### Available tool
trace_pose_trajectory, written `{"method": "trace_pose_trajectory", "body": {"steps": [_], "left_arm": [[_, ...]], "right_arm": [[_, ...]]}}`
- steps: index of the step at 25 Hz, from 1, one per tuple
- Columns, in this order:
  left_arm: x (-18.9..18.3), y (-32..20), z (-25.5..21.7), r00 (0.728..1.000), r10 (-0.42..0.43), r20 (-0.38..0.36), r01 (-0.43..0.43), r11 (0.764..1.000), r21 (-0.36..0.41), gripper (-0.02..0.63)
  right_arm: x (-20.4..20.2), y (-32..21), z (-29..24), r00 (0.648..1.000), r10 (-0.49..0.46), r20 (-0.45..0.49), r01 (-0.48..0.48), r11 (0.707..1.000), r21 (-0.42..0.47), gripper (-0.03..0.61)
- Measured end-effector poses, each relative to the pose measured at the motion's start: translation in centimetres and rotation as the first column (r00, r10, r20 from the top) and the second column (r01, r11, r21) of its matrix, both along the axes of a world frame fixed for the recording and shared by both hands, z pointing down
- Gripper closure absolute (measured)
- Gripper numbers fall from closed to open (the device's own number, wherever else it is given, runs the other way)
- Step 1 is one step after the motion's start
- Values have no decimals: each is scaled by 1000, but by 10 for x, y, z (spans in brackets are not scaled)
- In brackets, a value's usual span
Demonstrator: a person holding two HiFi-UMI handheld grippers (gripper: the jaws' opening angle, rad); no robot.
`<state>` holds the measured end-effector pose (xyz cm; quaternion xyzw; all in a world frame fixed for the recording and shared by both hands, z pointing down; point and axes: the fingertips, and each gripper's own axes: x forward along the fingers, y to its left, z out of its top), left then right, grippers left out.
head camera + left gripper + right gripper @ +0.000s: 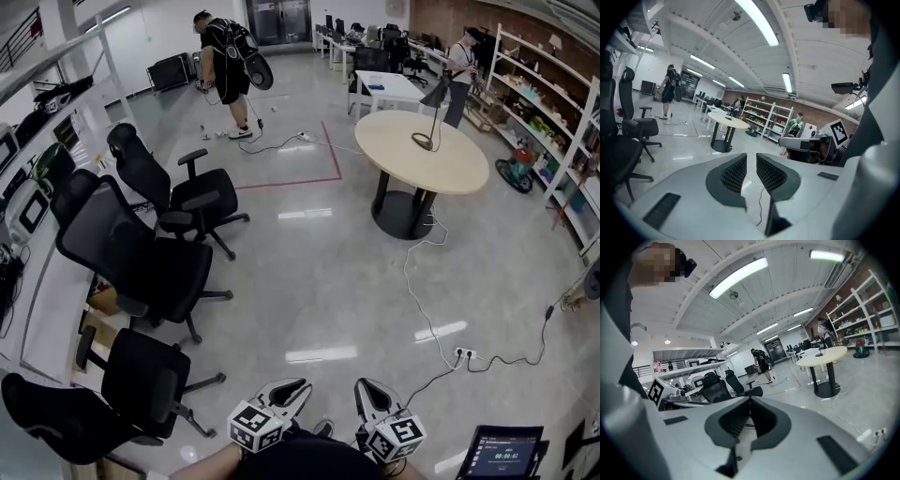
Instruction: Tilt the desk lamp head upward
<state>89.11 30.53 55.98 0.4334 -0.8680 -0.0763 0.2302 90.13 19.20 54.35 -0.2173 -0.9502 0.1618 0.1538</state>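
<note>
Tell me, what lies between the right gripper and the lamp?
Head view: mostly bare floor, crossed by a white cable running from a power strip to the table where the lamp stands.

Held low against the person's body, well away from the round table [427, 150], both point toward it. The left gripper [300, 387] has its jaws slightly apart and empty, while the right gripper [364, 387] has its jaws closed together.

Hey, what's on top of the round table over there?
Only a black desk lamp stands on the round table, toward its far side. Its base covers the small patch of tabletop beneath it.
</note>
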Motion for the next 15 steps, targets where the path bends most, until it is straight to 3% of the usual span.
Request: {"method": "trace_pose_trajectory", "body": {"steps": [5, 15], "left_arm": [[-25, 3, 7, 999, -37, -18, 37, 999, 0, 548], [-117, 14, 4, 1000, -3, -12, 4, 999, 41, 548]], "right_arm": [[-28, 3, 6, 999, -33, -12, 33, 999, 2, 572], [-111, 11, 1, 1000, 29, -8, -28, 999, 34, 572]]}}
